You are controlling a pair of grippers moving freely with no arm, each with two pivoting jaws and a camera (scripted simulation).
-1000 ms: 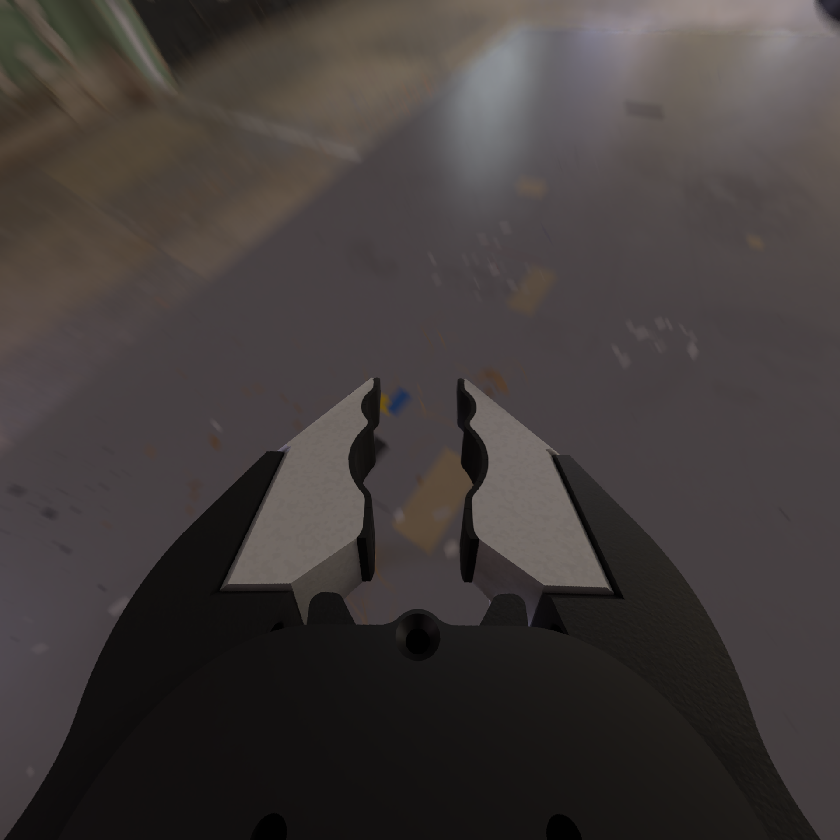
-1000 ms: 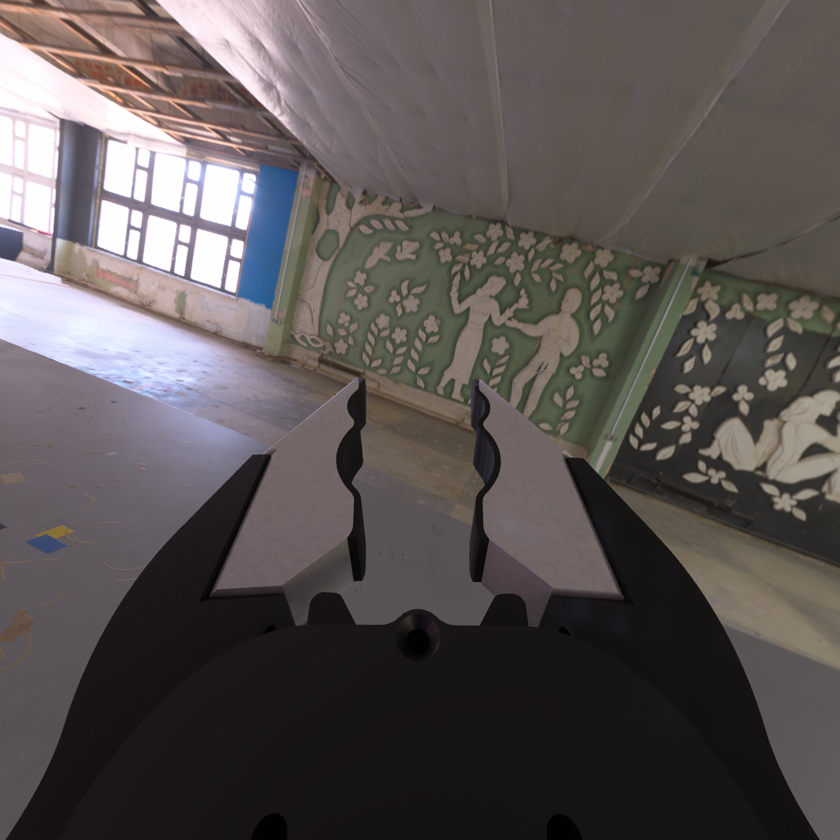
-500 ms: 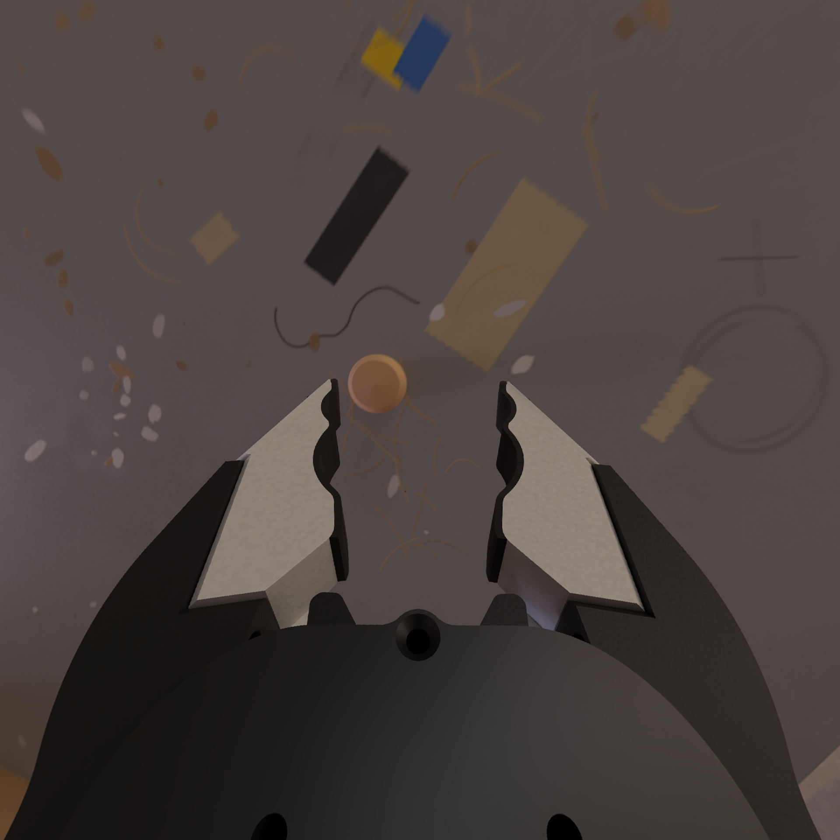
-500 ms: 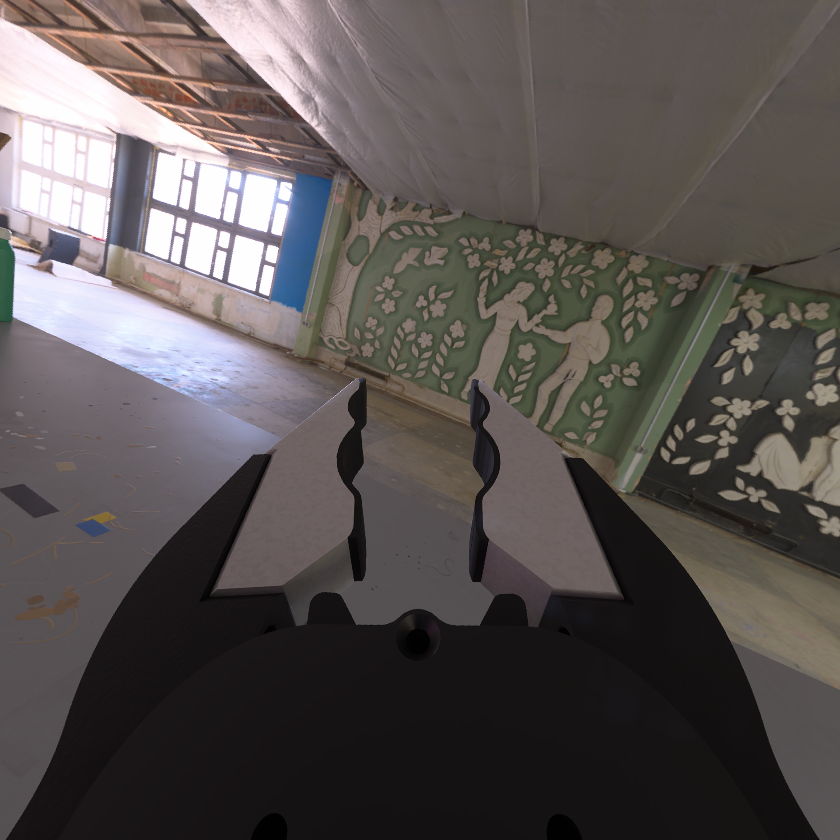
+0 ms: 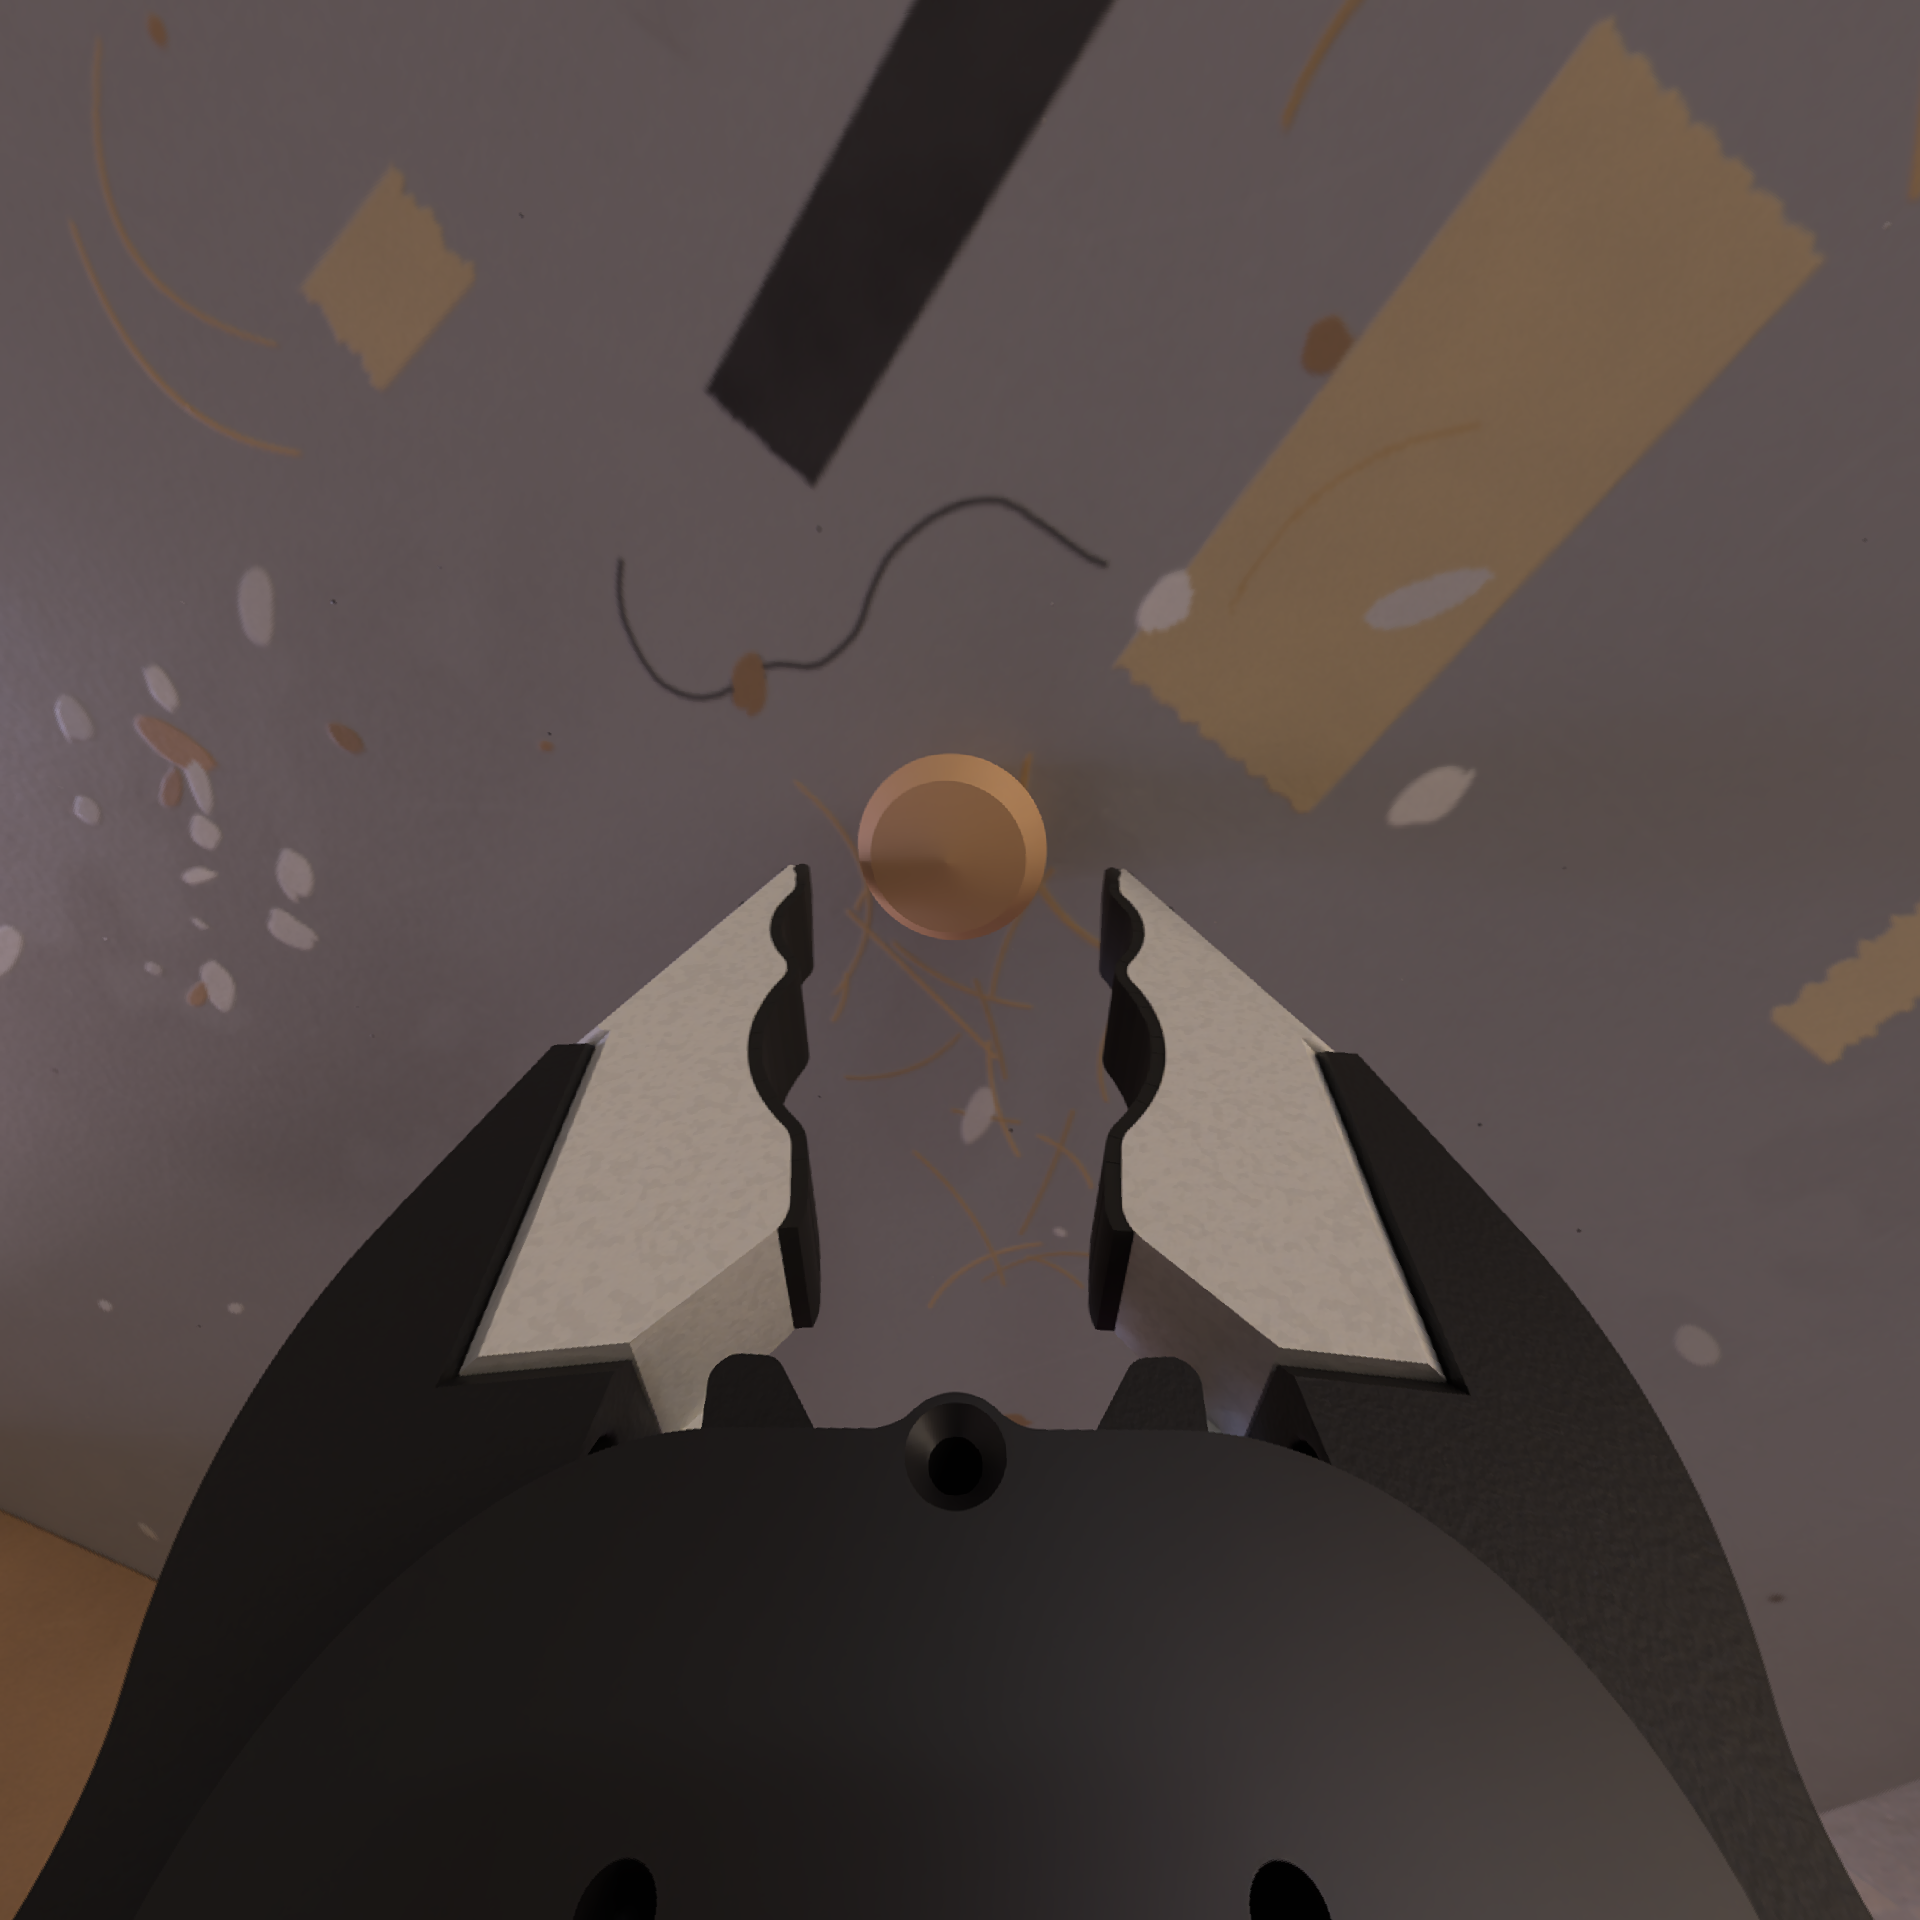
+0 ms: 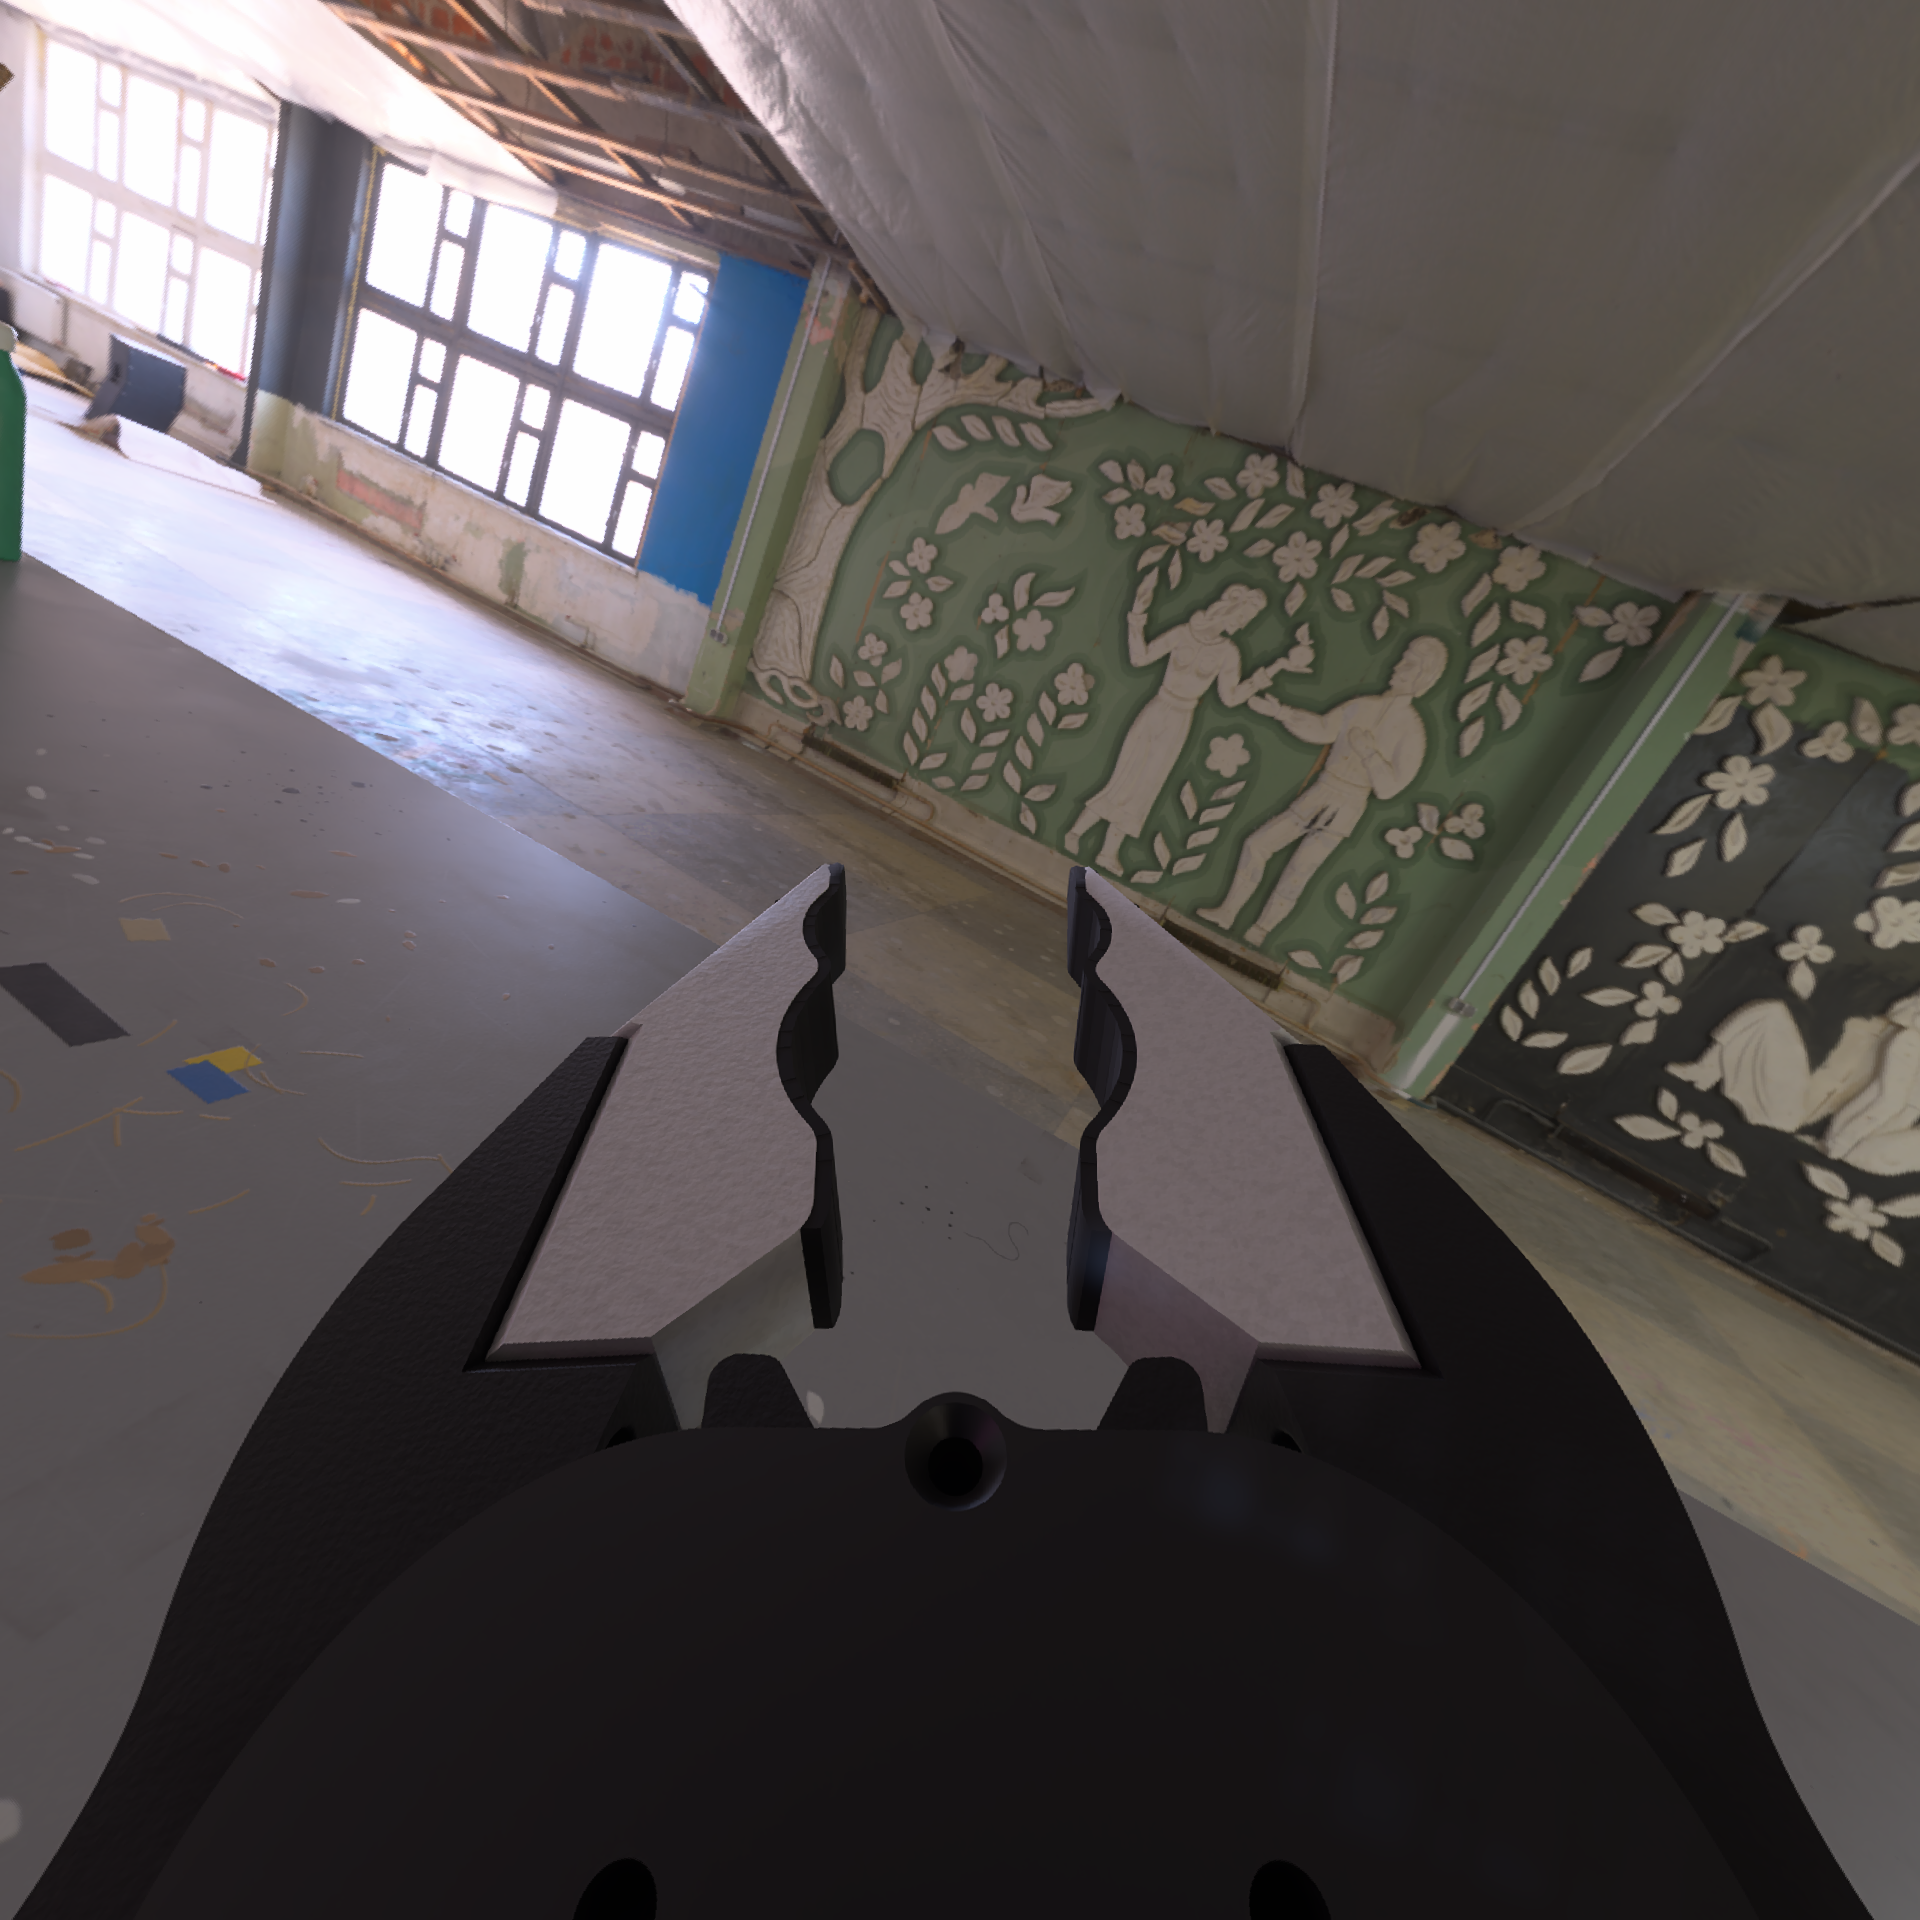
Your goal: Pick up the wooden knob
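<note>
The left gripper [image 5: 954, 883] points down at the grey table [image 5: 416, 1039], fingers apart and empty, with the wooden knob [image 5: 952, 847] just beyond its tips and centred on the gap. Nothing is grasped yet: closing in, clamping and lifting remain, while the right gripper [image 6: 956, 883], also spread and empty, faces the far wall, well away

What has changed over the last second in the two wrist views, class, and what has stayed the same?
The left gripper swung from looking across the table to looking down on it, opened wider, and closed in on the wooden knob, which now lies centred just beyond its fingertips, not yet gripped. The right gripper drifted slightly, bringing a green bottle into view. It stayed open and empty; the knob stayed put.
</note>
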